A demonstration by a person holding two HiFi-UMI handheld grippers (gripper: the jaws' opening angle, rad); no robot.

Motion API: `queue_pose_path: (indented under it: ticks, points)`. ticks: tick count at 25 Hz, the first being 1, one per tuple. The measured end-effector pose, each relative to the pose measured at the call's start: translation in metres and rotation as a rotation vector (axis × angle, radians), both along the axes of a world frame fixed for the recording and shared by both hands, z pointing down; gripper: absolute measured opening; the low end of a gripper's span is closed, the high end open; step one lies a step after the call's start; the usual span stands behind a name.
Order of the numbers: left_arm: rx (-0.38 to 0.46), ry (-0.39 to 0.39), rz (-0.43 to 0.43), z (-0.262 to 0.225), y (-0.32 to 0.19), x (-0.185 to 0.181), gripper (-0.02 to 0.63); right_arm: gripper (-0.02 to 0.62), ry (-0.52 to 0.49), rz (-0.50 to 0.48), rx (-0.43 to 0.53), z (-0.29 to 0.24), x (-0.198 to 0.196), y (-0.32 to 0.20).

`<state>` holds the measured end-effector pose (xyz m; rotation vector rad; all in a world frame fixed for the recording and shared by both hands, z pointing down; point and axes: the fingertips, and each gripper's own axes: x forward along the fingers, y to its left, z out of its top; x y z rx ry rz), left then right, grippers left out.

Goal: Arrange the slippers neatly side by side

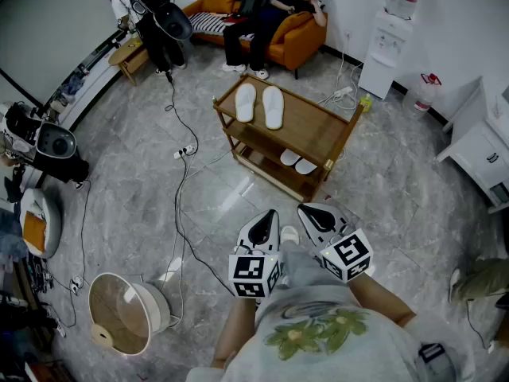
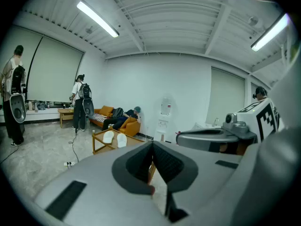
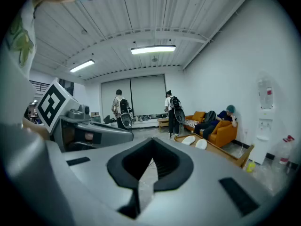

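Slippers (image 1: 273, 107) on bench (image 1: 318, 126) top, roughly paired; toe alignment hard to judge. Left claw (image 1: 269, 216) and right claw (image 1: 312, 212) both closed, empty, well short of bench. Risks: closed claw shoves slipper off edge; power strip (image 1: 184, 151) lead snags foot.

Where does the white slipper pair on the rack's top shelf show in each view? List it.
Head view: slipper pair upper centre, atop the rack.
Left gripper view: slipper pair left of centre, small.
Right gripper view: slipper pair right of centre.
Landmark: orange sofa behind it.
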<state>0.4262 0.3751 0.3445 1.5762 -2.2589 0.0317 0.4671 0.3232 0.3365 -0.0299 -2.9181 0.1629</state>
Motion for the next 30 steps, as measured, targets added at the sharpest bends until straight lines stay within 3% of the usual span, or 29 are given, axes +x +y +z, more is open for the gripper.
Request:
queue_pose_path:
  ticks: [6, 16, 30]
  points:
    - [-0.006, -0.012, 0.013, -0.002, -0.018, -0.026, 0.015, 0.006, -0.003, 0.007, -0.005, 0.001, -0.027, -0.019]
    - [-0.004, -0.061, 0.025, -0.015, -0.058, -0.102, 0.015, 0.006, -0.042, 0.065, -0.021, -0.005, -0.093, -0.067]
    - [-0.022, -0.033, 0.012, -0.003, -0.12, -0.177, 0.015, 0.008, 0.019, 0.05, -0.053, 0.014, -0.169, -0.132]
